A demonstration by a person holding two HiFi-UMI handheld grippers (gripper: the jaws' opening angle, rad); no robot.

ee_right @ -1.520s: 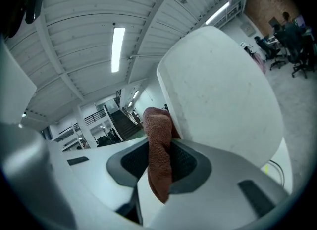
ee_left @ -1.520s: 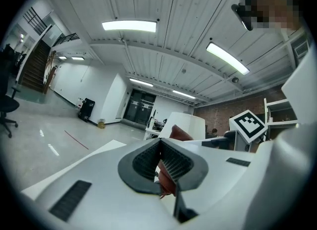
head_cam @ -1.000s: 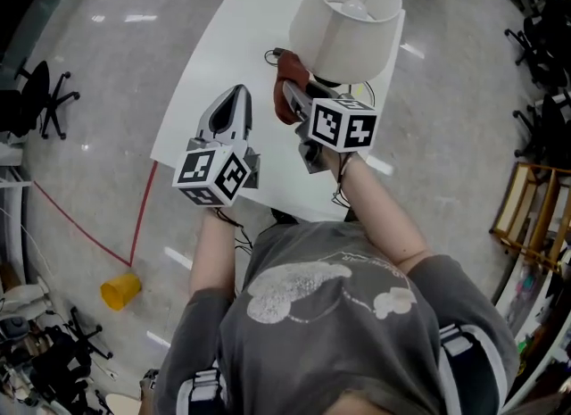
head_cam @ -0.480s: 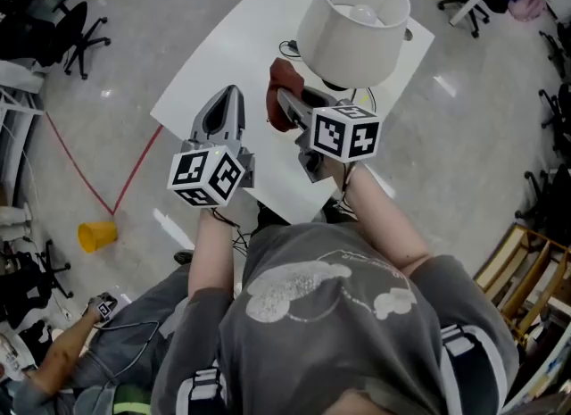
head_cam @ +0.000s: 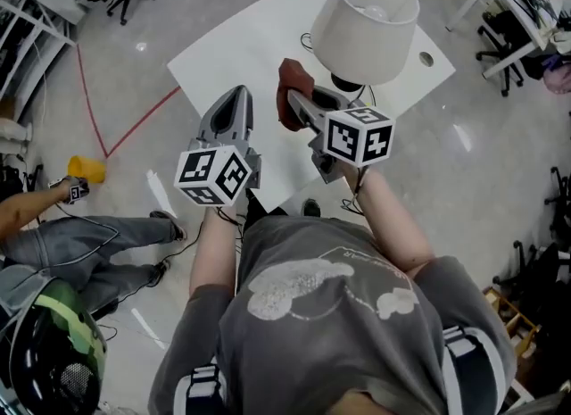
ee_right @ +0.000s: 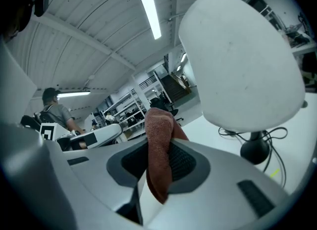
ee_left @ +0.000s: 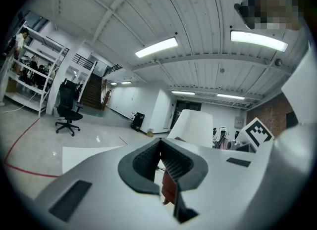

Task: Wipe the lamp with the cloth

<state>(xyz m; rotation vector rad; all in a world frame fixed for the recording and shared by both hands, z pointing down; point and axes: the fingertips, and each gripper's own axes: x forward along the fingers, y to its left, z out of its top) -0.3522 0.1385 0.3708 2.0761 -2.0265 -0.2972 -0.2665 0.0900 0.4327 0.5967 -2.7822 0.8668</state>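
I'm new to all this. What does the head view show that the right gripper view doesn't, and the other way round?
Only the head view shows the wearer's grey shirt, a yellow cup on the floor and a green helmet. Only the right gripper view shows the ceiling light and the right tool's ribbed pads clamped on the brown cloth. Both show the lamp's white shade, the cloth and the right tool.

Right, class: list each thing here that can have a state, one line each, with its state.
lamp: upright on the table
cloth: bunched, clamped in the right gripper
right gripper: shut on the cloth
left gripper: shut, empty
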